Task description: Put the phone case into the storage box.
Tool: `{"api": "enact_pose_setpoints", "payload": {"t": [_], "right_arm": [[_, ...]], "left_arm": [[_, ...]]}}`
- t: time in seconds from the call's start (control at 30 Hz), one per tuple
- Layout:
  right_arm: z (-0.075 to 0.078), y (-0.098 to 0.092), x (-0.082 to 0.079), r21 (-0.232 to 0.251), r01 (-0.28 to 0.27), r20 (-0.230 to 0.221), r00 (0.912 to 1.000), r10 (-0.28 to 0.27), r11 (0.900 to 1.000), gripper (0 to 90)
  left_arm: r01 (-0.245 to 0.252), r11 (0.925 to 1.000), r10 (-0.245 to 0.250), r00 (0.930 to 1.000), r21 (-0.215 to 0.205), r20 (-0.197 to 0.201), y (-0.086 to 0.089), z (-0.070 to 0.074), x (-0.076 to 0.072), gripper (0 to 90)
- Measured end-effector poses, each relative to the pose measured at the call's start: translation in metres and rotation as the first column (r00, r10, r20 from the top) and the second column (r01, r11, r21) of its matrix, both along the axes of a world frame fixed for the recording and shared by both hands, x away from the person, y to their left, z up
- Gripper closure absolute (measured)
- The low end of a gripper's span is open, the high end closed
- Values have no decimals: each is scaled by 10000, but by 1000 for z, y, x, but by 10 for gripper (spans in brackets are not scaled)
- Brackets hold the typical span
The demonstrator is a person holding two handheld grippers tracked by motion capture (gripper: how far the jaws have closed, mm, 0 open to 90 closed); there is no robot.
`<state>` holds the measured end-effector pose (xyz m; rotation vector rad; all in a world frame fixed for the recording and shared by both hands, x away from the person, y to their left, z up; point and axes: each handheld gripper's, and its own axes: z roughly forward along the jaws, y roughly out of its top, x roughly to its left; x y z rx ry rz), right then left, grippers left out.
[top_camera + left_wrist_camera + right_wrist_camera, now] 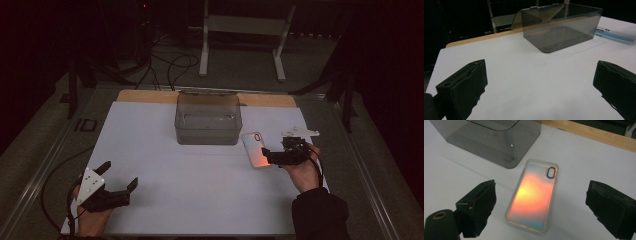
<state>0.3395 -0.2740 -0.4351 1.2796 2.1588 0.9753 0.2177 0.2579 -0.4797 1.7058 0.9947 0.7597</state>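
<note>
Left gripper (119, 176): held low at the near left of the white sheet (165, 185), jaws spread wide, nothing between them, pointing toward the box.
Left hand (92, 219): palm under the tool, at the table's near edge.
Right gripper (267, 156): jaws wide apart, aimed at the phone case from its right.
Right hand (304, 172): dark sleeve, wrist angled inward.
Phone case (534, 195): iridescent, lying flat, back up, just right of the box, ungripped.
Box (208, 119): clear grey, open-topped, far centre.

White-topped table (165, 150), smoky clear plastic bin (208, 119) at back — iridescent phone case (254, 149) just beside it
</note>
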Motion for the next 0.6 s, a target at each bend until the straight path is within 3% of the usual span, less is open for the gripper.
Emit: {"api": "enact_pose_setpoints", "payload": {"t": [0.37, 0.6], "right_arm": [[3, 3, 12, -284, -26, -228, 9997, 20, 9996, 111], [-4, 1, 20, -476, 51, -629, 9980, -81, 9989, 111]], "left_arm": [[9, 10000, -9, 10000, 10, -25, 0, 0, 0, 1], [29, 10000, -29, 10000, 36, -36, -1, -1, 0, 1]]}}
